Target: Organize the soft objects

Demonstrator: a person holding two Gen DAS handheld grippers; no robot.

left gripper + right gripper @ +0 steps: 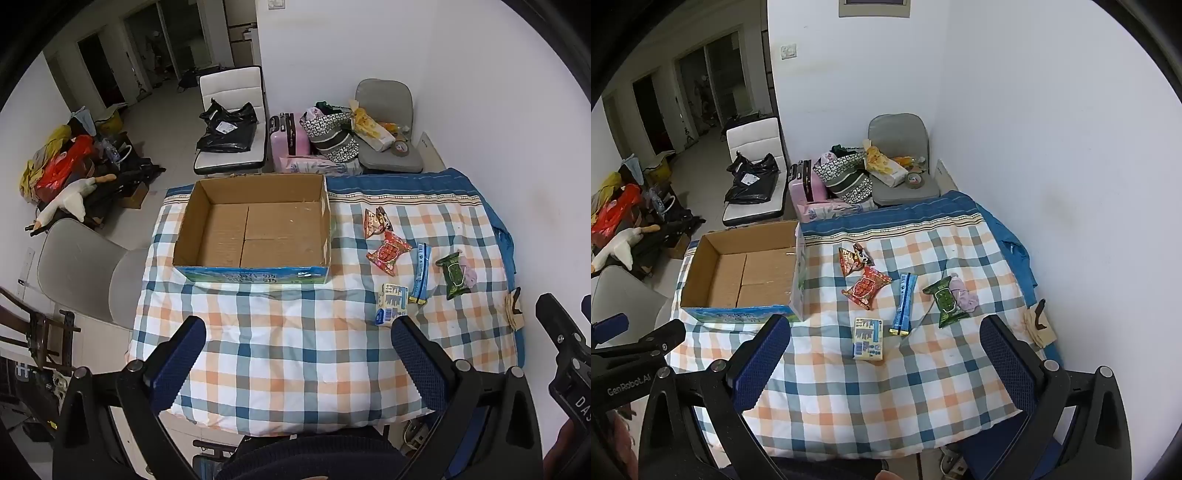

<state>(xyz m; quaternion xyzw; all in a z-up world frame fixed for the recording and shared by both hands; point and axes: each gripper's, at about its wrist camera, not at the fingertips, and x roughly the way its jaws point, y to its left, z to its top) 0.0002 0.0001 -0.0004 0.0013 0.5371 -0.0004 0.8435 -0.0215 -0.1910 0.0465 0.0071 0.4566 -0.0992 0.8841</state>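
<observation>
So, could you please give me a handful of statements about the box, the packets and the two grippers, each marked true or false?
1. The cardboard box holds nothing. True.
2. The green packet lies inside the box. False: it lies on the checked cloth, to the right of the box.
3. The left gripper is open with nothing between its fingers. True.
4. The right gripper is clamped on the blue stick packet. False: it is open, and the packet lies untouched on the cloth.
5. The red packet lies on the cloth. True.
</observation>
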